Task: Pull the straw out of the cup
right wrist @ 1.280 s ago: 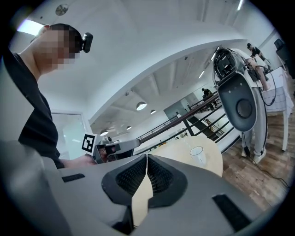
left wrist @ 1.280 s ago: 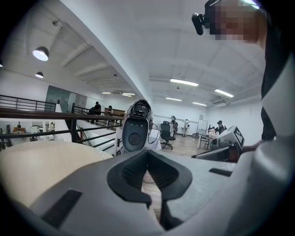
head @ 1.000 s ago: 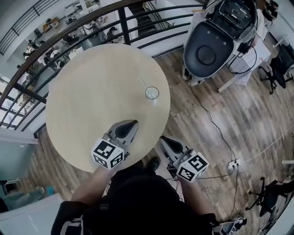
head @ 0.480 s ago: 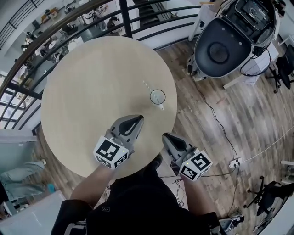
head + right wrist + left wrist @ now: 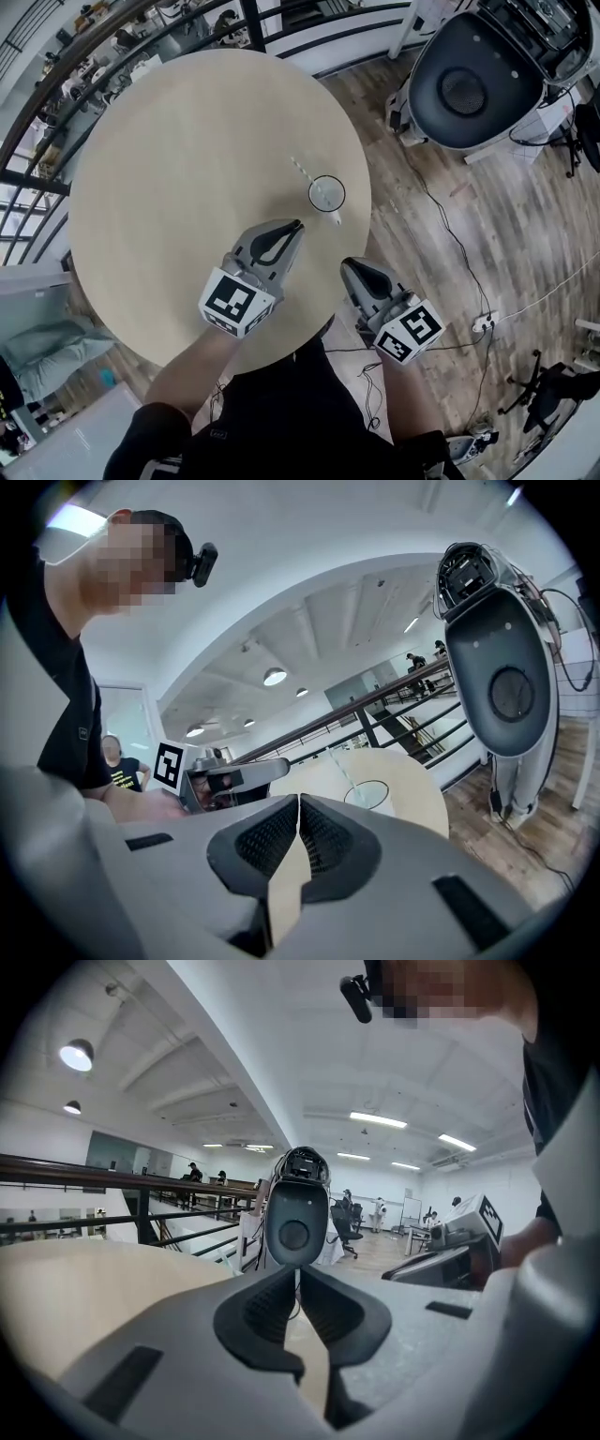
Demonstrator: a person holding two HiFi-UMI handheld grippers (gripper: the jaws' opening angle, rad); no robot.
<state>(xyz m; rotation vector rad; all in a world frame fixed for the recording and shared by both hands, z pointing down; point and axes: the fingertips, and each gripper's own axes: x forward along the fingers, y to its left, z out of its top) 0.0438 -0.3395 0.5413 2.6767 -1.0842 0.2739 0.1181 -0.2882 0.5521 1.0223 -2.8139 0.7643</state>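
Straw point(image 5: 302, 169) stands in a clear cup point(image 5: 326, 195), slanting out over the rim toward the far side of the round, light wooden counter point(image 5: 169, 159). The cup sits upright close to the counter's right edge as the head view shows it. In the right gripper view the same cup point(image 5: 367, 795) shows past the jaw tips, with the straw point(image 5: 342, 771) leaning to the left.

The left tongs point(image 5: 295, 228) hang over the counter, pointing toward the cup. Their tips are near its lower left side but clear of it. Seen from their own camera, the left tongs point(image 5: 298, 1271) have their jaws together at the tips, with nothing between them.

The right tongs point(image 5: 350, 268) are off the counter, just past its near right edge and over the wooden floor point(image 5: 469, 216). Their own view shows the right tongs point(image 5: 298, 802) with the jaws pressed together and holding nothing.

Each tool carries its marker cube on the end nearest the person, whose bare forearms and black shirt fill the bottom of the head view.

A large white machine with a dark oval face point(image 5: 469, 89) stands on the floor beyond the counter's right side. A black railing point(image 5: 42, 141) curves round the counter's far left, and cables run to a power strip point(image 5: 483, 323).
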